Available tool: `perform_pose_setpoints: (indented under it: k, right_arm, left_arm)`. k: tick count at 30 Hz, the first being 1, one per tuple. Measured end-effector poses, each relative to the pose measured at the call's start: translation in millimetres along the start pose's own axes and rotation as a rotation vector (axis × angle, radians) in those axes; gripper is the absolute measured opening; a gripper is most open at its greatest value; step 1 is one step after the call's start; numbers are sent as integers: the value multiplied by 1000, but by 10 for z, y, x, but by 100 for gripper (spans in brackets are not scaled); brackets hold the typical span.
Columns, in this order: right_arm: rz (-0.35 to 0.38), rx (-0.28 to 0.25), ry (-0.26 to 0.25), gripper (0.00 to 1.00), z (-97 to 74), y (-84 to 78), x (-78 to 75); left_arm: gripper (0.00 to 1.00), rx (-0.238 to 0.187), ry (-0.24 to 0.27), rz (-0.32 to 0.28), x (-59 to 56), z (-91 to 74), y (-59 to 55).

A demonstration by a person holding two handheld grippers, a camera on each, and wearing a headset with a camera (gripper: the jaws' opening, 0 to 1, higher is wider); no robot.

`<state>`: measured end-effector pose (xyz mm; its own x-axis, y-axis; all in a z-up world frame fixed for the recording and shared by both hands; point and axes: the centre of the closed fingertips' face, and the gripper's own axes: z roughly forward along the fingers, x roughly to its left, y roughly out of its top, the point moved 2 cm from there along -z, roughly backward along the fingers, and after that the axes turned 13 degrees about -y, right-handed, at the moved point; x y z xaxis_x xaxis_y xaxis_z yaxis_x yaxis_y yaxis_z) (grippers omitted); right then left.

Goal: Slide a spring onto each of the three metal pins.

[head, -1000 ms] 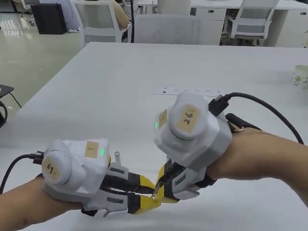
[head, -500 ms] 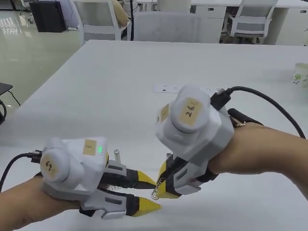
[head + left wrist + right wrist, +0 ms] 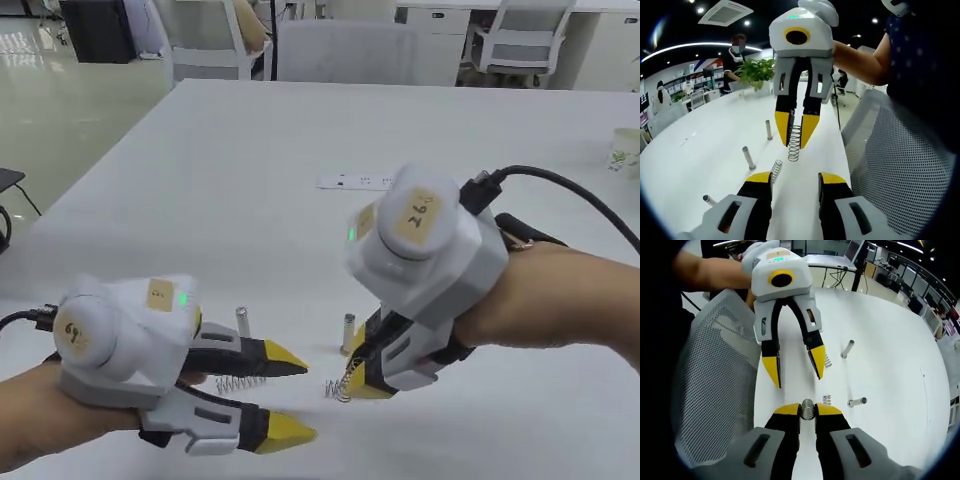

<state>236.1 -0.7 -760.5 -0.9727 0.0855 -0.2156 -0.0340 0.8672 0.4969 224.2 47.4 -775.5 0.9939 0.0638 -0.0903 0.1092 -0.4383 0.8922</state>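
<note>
My right tool (image 3: 362, 386) is pressed together on a spring (image 3: 338, 386), pinching it by one end between the yellow tips. In the right gripper view the coil sits end-on in the narrow gap of my jaws. Seen from the left gripper view, the spring runs lengthwise between those tips and reaches a little past them. I cannot tell whether its free end touches the white surface (image 3: 300, 200).

My left tool (image 3: 288, 397) is spread wide and grips nothing. It faces the right tool tip to tip, the two near each other but apart. A second spring (image 3: 240, 383) lies on its side on the surface, close by one jaw tip of the left tool and touching neither jaw.

Three metal pins stand upright on the surface, off to one side of the tools in the left gripper view: the near pin (image 3: 710, 201), the middle pin (image 3: 747, 158) and the far pin (image 3: 768, 130). All three look bare. In the head view one pin stands just behind the left tool's jaws and another just beside the right tool's jaws, near the held spring but apart from it.

Farther back on the surface lies a white power strip (image 3: 355, 182), and a paper cup (image 3: 625, 152) stands at the right edge. A mesh chair back (image 3: 895, 160) shows beside the surface.
</note>
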Motion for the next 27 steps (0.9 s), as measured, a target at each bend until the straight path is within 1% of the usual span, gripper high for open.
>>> perform_pose_setpoints:
  k: [4,10,13,19,27]
  right_arm:
    - [9,3,-4,8,-25,-33,-41]
    - [18,16,-17,8,-69,-102,-113]
    - [23,21,-20,8,-102,-136,-142]
    - [33,39,-31,8,-149,-226,-213]
    - [42,61,-37,8,-208,-319,-292]
  left_arm:
    - [34,-2,18,-14,4,-53,-35]
    - [37,-14,49,-38,14,-145,-88]
    - [38,-28,66,-50,26,-203,-98]
    - [41,-55,118,-80,74,-320,-134]
    - [44,-88,175,-112,85,-427,-176]
